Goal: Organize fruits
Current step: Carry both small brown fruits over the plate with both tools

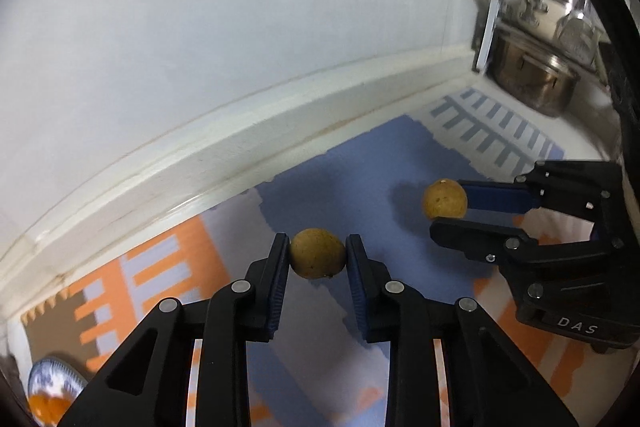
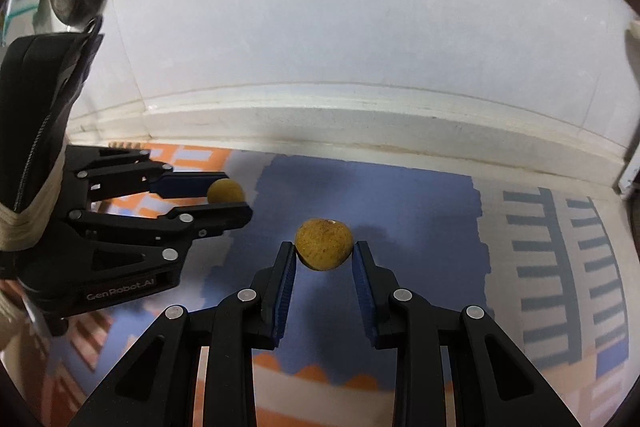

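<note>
**Both grippers closed on one small fruit each above the patterned mat**

While both tools hang over the blue middle panel of the patterned mat, each has a fruit pinched at its fingertips. Left gripper: jaws drawn nearly together, blue pads pressing both sides of a round, tan, speckled fruit (a small nub shows at its lower edge). Right gripper: jaws likewise narrowed, pads clamped on a second tan fruit, slightly larger in its own view, with a pale scar on top. Neither fruit appears to touch the mat; a soft shadow lies on the blue beneath each. Seen from the left wrist, the right gripper comes in from the right side, just beside the left one but apart. At the mat's far edge runs a white ledge below a pale wall. A metal pot stands beyond the mat's far right corner. A patterned dish holding something orange sits at the near left corner.
</note>
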{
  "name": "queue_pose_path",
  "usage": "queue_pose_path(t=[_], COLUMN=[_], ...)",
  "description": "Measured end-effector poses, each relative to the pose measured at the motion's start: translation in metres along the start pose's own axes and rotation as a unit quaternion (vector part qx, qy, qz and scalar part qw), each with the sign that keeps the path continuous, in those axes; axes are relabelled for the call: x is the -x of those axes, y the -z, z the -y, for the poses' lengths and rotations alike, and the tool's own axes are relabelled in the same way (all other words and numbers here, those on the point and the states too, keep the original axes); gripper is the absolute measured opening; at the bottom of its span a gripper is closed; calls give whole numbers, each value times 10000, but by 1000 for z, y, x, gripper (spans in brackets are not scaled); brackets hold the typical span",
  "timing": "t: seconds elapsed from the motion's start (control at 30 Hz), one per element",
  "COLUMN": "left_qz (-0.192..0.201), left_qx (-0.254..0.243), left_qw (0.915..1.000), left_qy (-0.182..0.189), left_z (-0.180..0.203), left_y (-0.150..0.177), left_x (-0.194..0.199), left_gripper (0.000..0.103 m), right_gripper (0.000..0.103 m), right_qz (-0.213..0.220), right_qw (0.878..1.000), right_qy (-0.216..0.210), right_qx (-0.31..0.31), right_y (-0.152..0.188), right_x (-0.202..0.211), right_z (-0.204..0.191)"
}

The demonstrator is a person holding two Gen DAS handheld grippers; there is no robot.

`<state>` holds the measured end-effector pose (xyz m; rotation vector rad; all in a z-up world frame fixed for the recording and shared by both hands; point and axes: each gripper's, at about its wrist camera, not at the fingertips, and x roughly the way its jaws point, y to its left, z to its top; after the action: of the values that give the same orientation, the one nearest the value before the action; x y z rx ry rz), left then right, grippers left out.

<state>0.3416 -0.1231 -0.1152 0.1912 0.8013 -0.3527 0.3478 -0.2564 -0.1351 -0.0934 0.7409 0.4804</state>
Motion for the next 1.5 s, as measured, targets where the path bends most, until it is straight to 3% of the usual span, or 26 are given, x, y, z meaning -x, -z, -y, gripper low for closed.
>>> queue_pose_path(t=[0.37, 0.87, 1.5], left_qz=[562, 1234, 1417], left_qx=[411, 790, 1078], left_qw=[9974, 9859, 9755], left_qy=[-161, -802, -1291], left_z=[0, -20, -77], left_y=[19, 70, 136], left_x=[86, 188, 265], left_gripper=[28, 28, 28], right_gripper=[30, 30, 30], right_qz=[443, 785, 936], right_qw=[9990, 9963, 9924], right_qy=[-99, -283, -631], right_qx=[-33, 208, 481], right_y=[1, 11, 11], right_x=[58, 113, 130], right_z=[-38, -117, -220])
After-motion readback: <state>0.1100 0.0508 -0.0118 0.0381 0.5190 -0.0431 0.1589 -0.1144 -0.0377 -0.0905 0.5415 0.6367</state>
